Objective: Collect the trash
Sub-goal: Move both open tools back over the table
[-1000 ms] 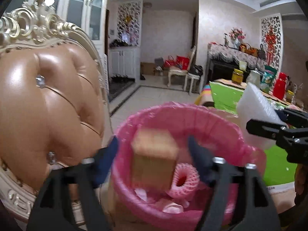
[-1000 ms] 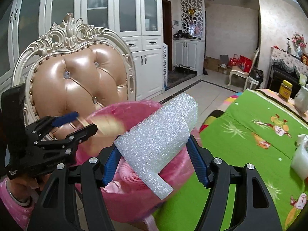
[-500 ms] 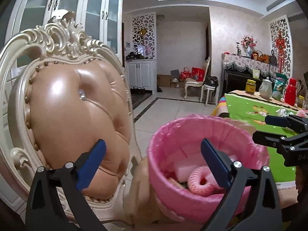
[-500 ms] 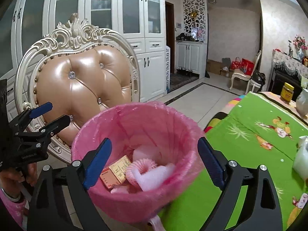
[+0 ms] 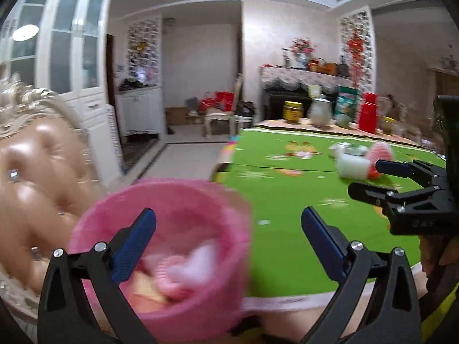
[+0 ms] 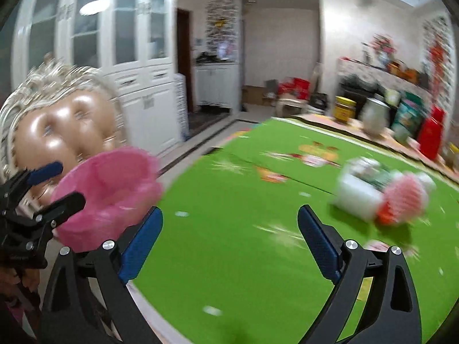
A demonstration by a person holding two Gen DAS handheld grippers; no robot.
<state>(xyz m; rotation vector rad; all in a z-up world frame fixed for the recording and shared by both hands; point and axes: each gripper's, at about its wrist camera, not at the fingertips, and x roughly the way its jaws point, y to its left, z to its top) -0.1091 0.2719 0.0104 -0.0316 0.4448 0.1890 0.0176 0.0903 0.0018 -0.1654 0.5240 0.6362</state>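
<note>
- While both tools are swung off the bin, nothing is held: the left gripper (image 5: 228,223) is spread wide and empty, and the right gripper (image 6: 230,223) likewise, their jaws having just been opening with nothing between them.
- Just beyond the left gripper's left finger, the pink-lined waste bin (image 5: 160,255) is seen with foam and packaging scraps already inside; from the right gripper it lies off to the left.
- Ahead and to the right of the right gripper, the remaining trash is found: a white foam block (image 6: 358,195) touching a pink foam fruit net (image 6: 407,197), with blurred scraps beside them.
- The next reach is best made to this cluster, one piece per gripper, the soft foam being pinched lightly across its narrow side and lifted clear of its neighbour.
- All of this is borne by a green printed tablecloth (image 6: 243,229).
- Farther off, at the table's far edge, a yellow-lidded jar (image 5: 292,111), a pitcher and a red flask (image 5: 370,111) are stood; these are probably not trash.
- Left of the bin a tufted chair (image 5: 37,177) is placed, with white cabinets and a doorway behind.
</note>
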